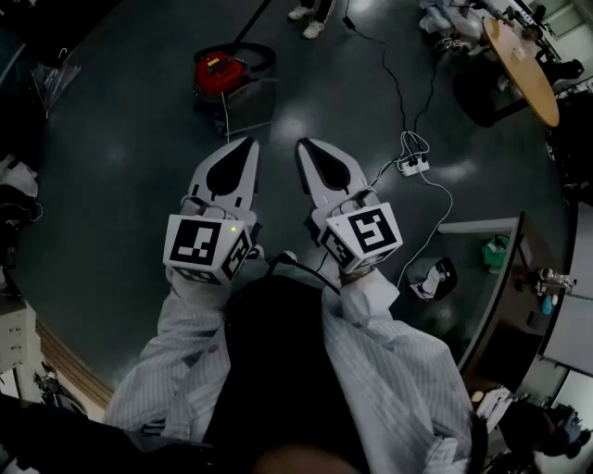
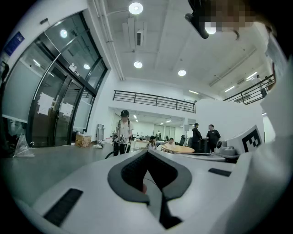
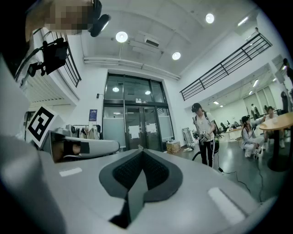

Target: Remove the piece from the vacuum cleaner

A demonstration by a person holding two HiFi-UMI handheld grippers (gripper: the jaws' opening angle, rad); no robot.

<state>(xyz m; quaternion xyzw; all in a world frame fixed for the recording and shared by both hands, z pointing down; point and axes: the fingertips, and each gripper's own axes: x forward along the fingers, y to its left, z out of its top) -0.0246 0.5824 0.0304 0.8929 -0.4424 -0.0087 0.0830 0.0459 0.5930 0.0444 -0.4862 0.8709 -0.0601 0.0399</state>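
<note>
A red and black vacuum cleaner [image 1: 222, 72] stands on the dark floor ahead of me, its black wand [image 1: 255, 18] leading off toward a person's feet [image 1: 310, 18]. My left gripper [image 1: 248, 142] and right gripper [image 1: 303, 143] are held side by side at waist height, pointing toward the vacuum and well short of it. On both, the jaws are shut with nothing between them. In the left gripper view the left gripper [image 2: 147, 151] has its dark pads meeting, and the right gripper [image 3: 142, 151] looks the same in its own view. The piece to remove cannot be made out.
A person [image 3: 203, 132] holding the hose stands beyond the vacuum. A white power strip [image 1: 412, 167] with trailing cables lies on the floor to the right. A round wooden table [image 1: 523, 65] is at far right. Glass doors [image 3: 132, 119] are behind.
</note>
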